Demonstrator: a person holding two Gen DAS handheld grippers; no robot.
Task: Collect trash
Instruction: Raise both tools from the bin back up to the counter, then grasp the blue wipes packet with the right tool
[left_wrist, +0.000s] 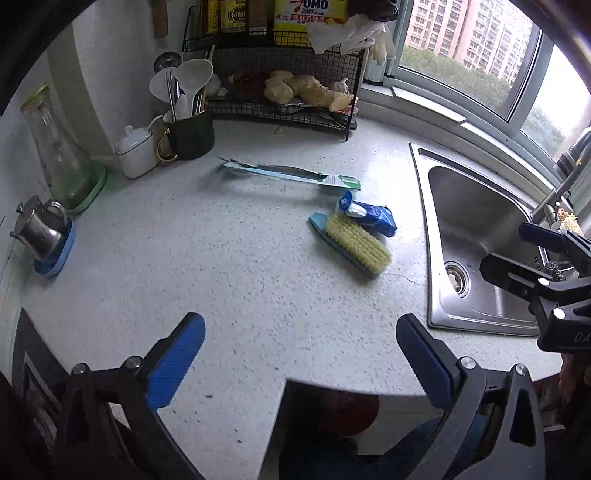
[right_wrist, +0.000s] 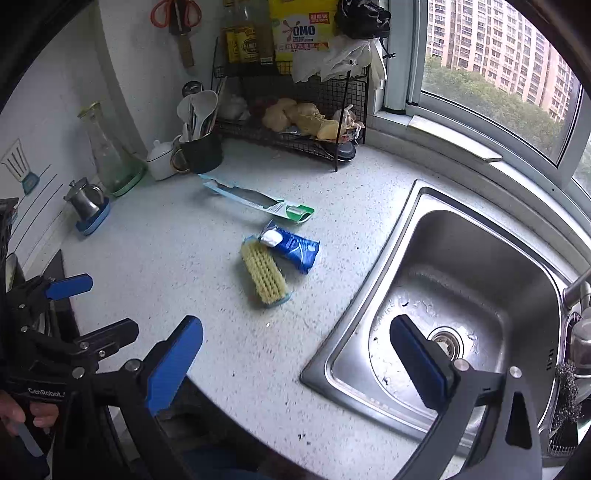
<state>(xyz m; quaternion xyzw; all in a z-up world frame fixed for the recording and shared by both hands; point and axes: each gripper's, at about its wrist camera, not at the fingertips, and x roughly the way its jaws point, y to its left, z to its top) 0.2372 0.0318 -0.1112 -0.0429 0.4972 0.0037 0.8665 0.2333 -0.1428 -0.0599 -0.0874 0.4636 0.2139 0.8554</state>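
Observation:
A crumpled blue wrapper (left_wrist: 369, 218) (right_wrist: 291, 247) lies mid-counter against a yellow-bristled scrub brush (left_wrist: 356, 245) (right_wrist: 264, 275). Behind them lies a long flat teal-and-green packaging card (left_wrist: 291, 175) (right_wrist: 258, 201). My left gripper (left_wrist: 301, 354) hovers open over the counter's front edge, well short of these, with nothing between its fingers. In the right wrist view the left gripper (right_wrist: 107, 306) is at the left edge. My right gripper (right_wrist: 295, 362) is open and empty too, spanning the sink's front corner. In the left wrist view the right gripper (left_wrist: 511, 249) shows over the sink.
A steel sink (left_wrist: 419, 206) (right_wrist: 480, 251) fills the right side. At the back stand a black wire rack (left_wrist: 280, 110), a dark utensil cup (left_wrist: 192, 136), a white lidded pot (left_wrist: 136, 151), a glass carafe (left_wrist: 55, 147) and a small steel jug (left_wrist: 40, 229).

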